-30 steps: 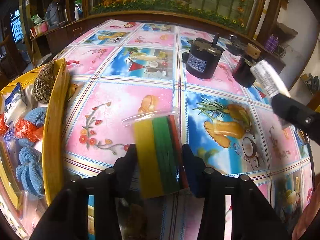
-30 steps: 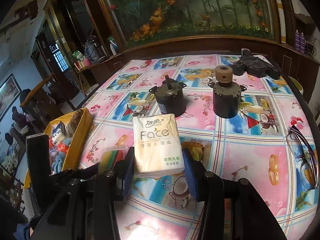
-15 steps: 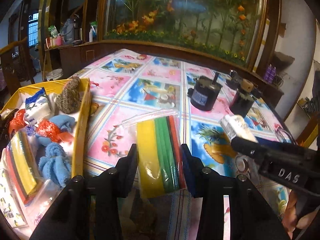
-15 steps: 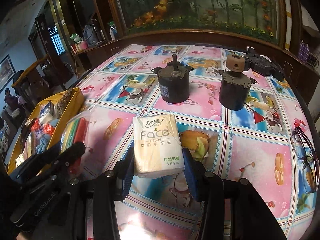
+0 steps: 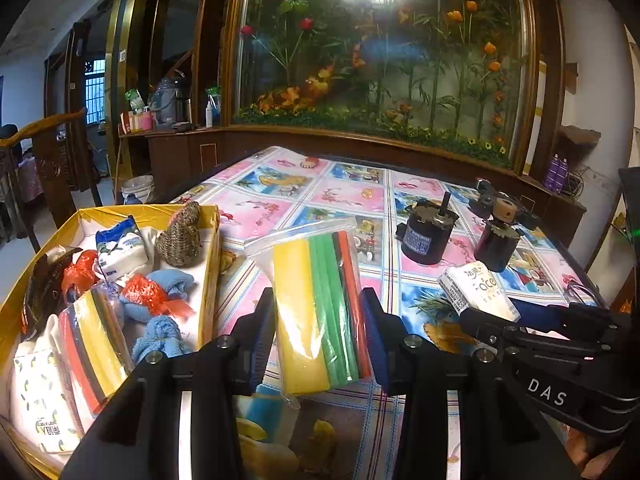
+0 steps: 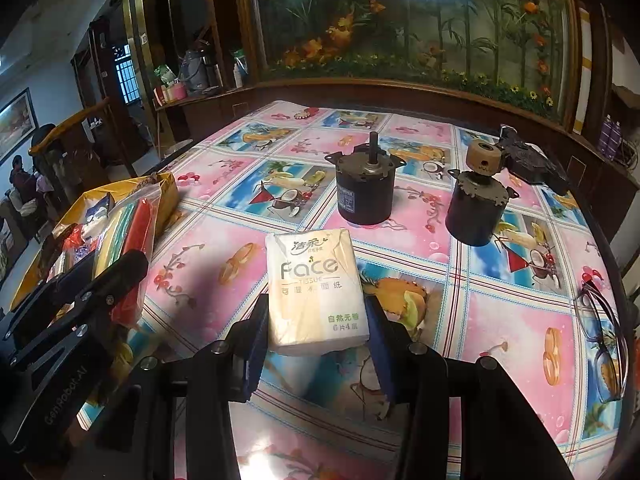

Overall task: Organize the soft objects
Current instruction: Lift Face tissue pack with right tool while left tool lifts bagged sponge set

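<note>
My left gripper (image 5: 318,332) is shut on a clear bag of yellow, green and red sponges (image 5: 320,308), held above the table just right of the yellow box (image 5: 210,264). The box holds several soft things: blue cloths (image 5: 160,336), a tissue pack (image 5: 120,254), a scrubber (image 5: 178,236) and another sponge bag (image 5: 94,340). My right gripper (image 6: 316,328) is shut on a "Face" tissue pack (image 6: 314,288), lifted over the table. That pack also shows in the left wrist view (image 5: 478,292), and the sponge bag in the right wrist view (image 6: 128,240).
Two dark motors (image 6: 366,196) (image 6: 476,208) stand on the patterned tablecloth (image 6: 520,320) behind the pack. A black part (image 6: 532,160) lies at the far right, glasses (image 6: 604,336) at the right edge. A wooden ledge and planter wall close the back.
Both grippers rose with their loads. The left gripper tilted up and moved left towards the yellow box, which now shows more fully. The right gripper stays beside it on the right.
</note>
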A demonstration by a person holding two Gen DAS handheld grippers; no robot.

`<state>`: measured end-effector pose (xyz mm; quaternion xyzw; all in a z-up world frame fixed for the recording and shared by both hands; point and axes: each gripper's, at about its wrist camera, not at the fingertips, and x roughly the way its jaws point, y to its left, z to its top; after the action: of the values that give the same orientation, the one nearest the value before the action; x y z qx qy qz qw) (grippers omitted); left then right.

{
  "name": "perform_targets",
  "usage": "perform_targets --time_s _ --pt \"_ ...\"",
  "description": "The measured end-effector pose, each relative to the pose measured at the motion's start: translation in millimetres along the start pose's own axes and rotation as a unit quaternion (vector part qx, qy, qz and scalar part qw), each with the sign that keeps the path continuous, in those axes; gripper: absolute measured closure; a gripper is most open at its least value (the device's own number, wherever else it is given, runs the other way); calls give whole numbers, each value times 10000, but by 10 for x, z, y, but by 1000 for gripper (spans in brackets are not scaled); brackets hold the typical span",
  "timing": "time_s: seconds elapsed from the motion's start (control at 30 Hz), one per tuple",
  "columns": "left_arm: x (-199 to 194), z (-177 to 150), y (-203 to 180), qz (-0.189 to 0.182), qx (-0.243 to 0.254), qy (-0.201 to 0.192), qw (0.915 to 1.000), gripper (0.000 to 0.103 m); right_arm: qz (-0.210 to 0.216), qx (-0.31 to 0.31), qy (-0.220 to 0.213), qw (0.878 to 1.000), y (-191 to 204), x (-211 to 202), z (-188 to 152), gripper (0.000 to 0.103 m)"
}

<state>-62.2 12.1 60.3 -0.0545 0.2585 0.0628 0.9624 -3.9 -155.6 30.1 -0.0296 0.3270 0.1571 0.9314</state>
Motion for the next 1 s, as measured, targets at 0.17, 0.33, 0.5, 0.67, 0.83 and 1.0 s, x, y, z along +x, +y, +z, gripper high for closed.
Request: perform_targets --time_s 0.17,0.33,0.5,0.67,0.83,1.0 --pt "-44 -3 -10 39 53 -96 9999 63 6 -7 -67 10000 1 -26 6 54" --pt "-52 -5 -3 64 50 -134 9999 63 27 -3 -100 9999 6 -37 4 54" --pt "-74 -6 -1 85 68 -171 9998 63 46 -4 -126 9999 12 -54 6 54" --pt "-116 -6 -23 119 115 -244 9996 63 62 -4 -161 9999 22 -68 7 54" --pt "-125 -6 -29 129 126 -257 9995 63 59 -8 -167 9998 23 -69 6 54" --pt "-128 -5 -30 134 134 -260 9995 63 66 -4 -173 9998 22 -68 6 54"
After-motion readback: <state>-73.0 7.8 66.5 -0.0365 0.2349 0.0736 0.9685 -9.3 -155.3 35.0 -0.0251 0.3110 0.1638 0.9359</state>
